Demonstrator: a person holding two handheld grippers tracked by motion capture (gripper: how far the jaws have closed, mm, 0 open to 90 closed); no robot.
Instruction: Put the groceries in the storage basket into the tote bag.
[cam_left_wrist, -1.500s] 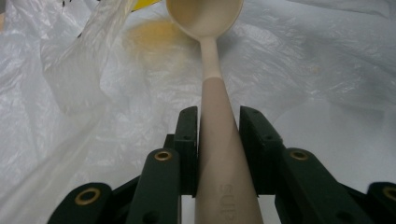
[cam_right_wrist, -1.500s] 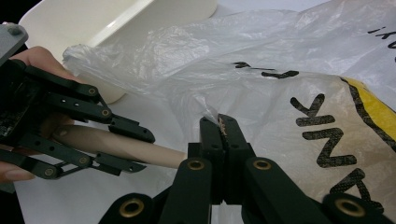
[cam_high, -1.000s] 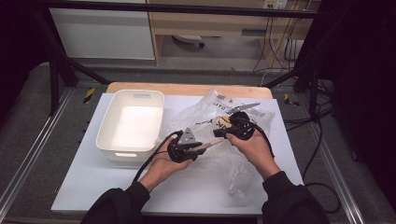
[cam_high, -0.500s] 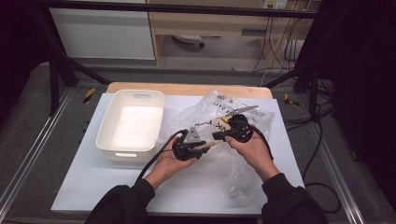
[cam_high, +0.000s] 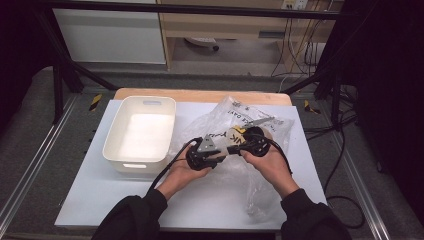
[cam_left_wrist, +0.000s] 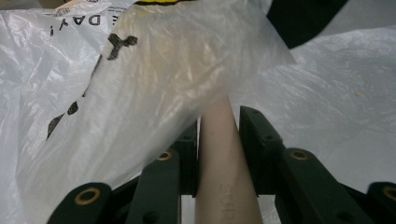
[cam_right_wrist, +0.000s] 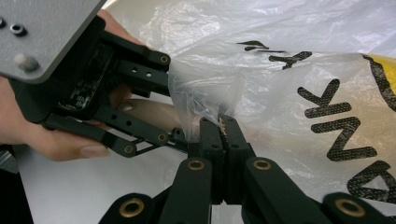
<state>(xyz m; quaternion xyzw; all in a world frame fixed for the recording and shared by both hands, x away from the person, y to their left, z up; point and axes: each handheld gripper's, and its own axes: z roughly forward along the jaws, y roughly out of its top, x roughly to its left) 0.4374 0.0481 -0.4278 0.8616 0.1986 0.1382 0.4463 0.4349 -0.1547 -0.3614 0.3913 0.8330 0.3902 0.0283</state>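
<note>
A crumpled clear plastic bag (cam_high: 240, 125) with black lettering lies on the right half of the table. My left gripper (cam_high: 220, 149) is shut on a beige tapered rod (cam_left_wrist: 219, 154), whose far end runs under the bag's film (cam_left_wrist: 154, 79) and is hidden there. Facing it from the right, my right gripper (cam_high: 236, 146) has its jaws pressed together on a fold of the bag's edge (cam_right_wrist: 205, 93). In the right gripper view the left gripper (cam_right_wrist: 170, 128) sits close at the left with the rod (cam_right_wrist: 154, 112) between its fingers. Something tan and yellow (cam_high: 234, 132) shows through the bag.
An empty white plastic bin (cam_high: 112, 147) stands on the left half of the white tabletop (cam_high: 110, 195). A wooden board edge (cam_high: 200, 95) runs along the back. Black cables (cam_high: 165, 172) trail from both grippers toward the person. Metal rails flank the table.
</note>
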